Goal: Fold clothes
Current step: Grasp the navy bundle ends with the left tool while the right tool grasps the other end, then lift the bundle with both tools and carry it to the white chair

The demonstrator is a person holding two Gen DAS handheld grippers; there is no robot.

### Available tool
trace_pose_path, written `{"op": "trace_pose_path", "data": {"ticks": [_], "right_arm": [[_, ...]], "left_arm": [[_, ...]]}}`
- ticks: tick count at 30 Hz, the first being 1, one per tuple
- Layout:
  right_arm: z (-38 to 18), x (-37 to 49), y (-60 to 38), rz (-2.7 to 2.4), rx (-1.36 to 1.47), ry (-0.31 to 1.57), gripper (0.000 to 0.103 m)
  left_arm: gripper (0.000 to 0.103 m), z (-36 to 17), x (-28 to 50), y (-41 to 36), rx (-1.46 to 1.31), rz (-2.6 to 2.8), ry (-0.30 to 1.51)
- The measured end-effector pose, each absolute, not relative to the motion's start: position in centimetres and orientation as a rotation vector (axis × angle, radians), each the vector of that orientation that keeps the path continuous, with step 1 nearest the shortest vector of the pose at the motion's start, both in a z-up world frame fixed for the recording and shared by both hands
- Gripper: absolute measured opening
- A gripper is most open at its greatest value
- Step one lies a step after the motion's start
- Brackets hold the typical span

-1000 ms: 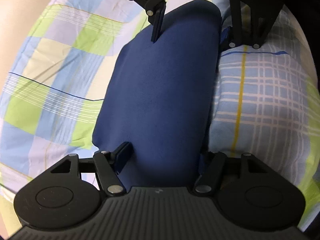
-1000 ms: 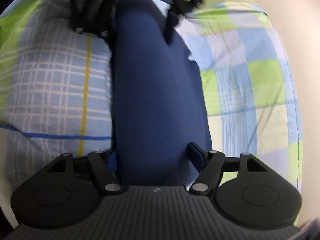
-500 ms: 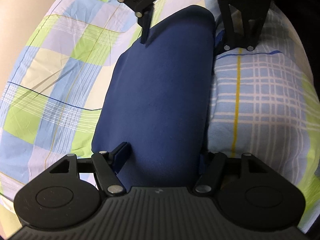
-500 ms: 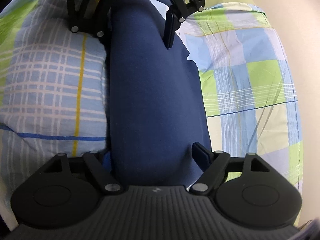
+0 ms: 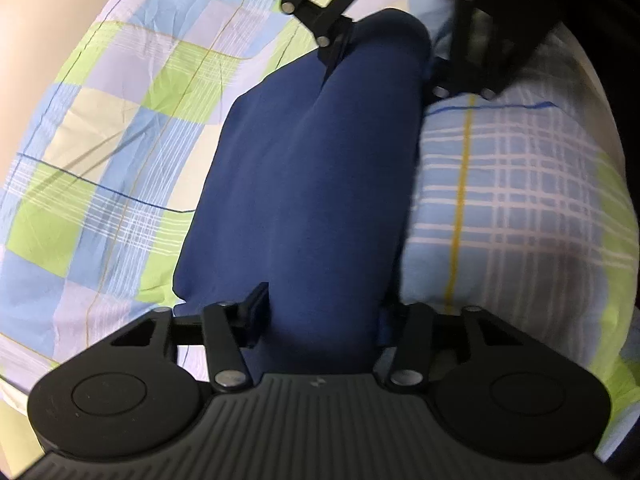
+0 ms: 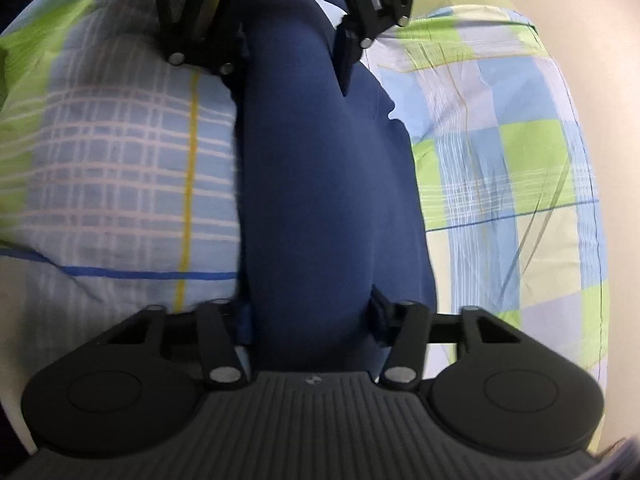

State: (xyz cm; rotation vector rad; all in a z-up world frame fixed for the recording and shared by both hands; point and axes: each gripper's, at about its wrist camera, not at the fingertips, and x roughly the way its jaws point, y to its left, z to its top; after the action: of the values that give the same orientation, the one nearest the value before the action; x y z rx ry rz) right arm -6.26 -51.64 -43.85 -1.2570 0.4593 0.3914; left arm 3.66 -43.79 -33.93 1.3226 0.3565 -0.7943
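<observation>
While folded, one navy garment (image 5: 312,184), two tools.

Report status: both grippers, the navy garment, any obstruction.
Left gripper and right gripper closing from opposite ends, navy garment bunched between both sets of jaws. Garment on checked bedsheet, against plaid pillow. Nothing blocking.

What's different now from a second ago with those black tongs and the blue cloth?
Both tongs, left and right, are closing, squeezing opposite ends of the folded blue cloth into a narrower bundle between them. The cloth still lies along the plaid pillow on the checked sheet.
</observation>
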Motion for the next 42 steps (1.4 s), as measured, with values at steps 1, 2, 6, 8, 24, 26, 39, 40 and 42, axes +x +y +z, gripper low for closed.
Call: {"op": "trace_pose_path", "data": {"ticks": [1, 2, 6, 8, 24, 26, 39, 40, 42], "right_arm": [[-43.4, -6.1, -51.7, 0.395, -1.243, 0.469, 0.034], [-42.7, -5.9, -51.8, 0.398, -1.225, 0.476, 0.032], [-39.8, -6.7, -51.5, 0.384, -1.201, 0.455, 0.029], [-37.9, -8.2, -51.3, 0.369, -1.186, 0.429, 0.029], [-32.9, -23.2, -55.1, 0.127, -1.114, 0.467, 0.029], [-32.4, -25.6, -56.4, 0.043, -1.095, 0.511, 0.029], [-32.0, -43.1, -68.2, -0.58, -0.865, 0.912, 0.029], [-32.1, -44.8, -69.5, -0.623, -0.835, 0.948, 0.029], [-32.7, -47.3, -72.0, -0.695, -0.782, 1.007, 0.029]], "left_arm": [[0.044, -33.8, 3.8, -43.8, 1.328, -0.796, 0.36], [0.043, -33.1, 3.9, -43.9, 1.345, -0.799, 0.368], [0.042, -29.0, 2.1, -43.2, 1.392, -0.783, 0.292], [0.042, -27.7, 0.8, -43.0, 1.406, -0.778, 0.259], [0.043, -22.3, -10.9, -49.9, 1.459, -0.966, -0.054], [0.043, -21.9, -12.8, -51.4, 1.456, -1.016, -0.113], [0.044, -22.7, -28.3, -75.0, 1.353, -1.672, -0.662], [0.044, -23.2, -29.5, -77.0, 1.345, -1.715, -0.693], [0.044, -24.2, -32.0, -81.3, 1.329, -1.79, -0.753]]}}
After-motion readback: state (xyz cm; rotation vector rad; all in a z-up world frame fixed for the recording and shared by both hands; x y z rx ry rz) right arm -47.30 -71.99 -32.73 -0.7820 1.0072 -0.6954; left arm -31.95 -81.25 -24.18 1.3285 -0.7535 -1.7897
